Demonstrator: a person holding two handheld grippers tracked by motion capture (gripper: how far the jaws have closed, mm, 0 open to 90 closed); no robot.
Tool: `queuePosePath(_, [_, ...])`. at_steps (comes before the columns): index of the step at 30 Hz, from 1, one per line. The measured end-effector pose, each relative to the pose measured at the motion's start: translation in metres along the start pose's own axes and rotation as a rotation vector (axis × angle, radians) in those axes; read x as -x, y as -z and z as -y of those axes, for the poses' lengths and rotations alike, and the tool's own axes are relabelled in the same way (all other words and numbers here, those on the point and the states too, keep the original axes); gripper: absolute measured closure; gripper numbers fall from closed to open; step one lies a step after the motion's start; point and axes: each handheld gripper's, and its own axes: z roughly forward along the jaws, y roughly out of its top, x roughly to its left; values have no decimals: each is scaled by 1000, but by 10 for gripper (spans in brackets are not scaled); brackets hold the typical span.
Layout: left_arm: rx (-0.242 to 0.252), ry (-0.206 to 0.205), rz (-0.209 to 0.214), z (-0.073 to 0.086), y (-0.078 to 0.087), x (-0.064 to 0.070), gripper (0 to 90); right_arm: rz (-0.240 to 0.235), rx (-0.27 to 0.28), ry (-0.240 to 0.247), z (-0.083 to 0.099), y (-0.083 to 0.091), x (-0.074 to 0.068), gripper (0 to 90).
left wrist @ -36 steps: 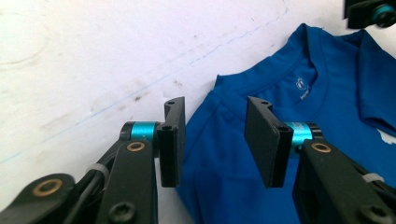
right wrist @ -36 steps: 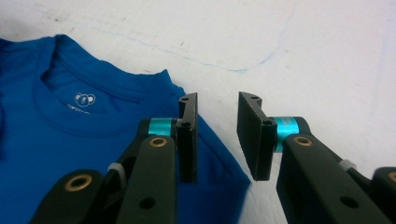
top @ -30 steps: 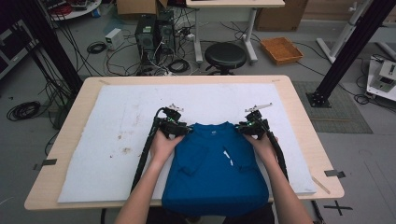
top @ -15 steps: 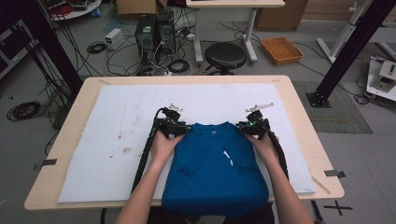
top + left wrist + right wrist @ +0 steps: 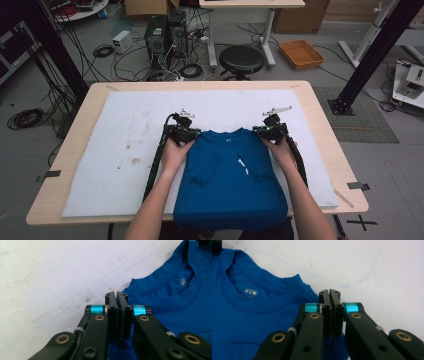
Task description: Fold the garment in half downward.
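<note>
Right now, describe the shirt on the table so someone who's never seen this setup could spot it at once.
Find the wooden table covered by a white mat. At the mat's near edge lies the blue T-shirt, collar pointing away, with the left gripper and right gripper at its shoulders. It is the one blue thing on the mat.

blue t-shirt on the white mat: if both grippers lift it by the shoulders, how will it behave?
The blue fabric t-shirt is probably floppy: its sleeves lie folded inward and it drapes over the table edge, so the body should sag below the left gripper and right gripper. It looks thin and light. It is likely to drag across the white mat.
</note>
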Motion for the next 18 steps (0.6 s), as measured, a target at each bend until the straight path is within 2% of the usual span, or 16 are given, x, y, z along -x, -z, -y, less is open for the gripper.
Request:
queuePosePath(5, [56,15,-2,-10,4,-11,875,-7,43,1,-18,0,3,895])
queuePosePath(8, [101,22,21,-14,12,-12,875,-9,71,-7,-23,6,5,895])
queuePosePath(12, [135,-27,47,-16,29,-4,875,-19,117,-13,-22,20,3,895])
queuePosePath(18, [187,-107,65,-8,62,13,875,-37,189,15,-10,53,-13,894])
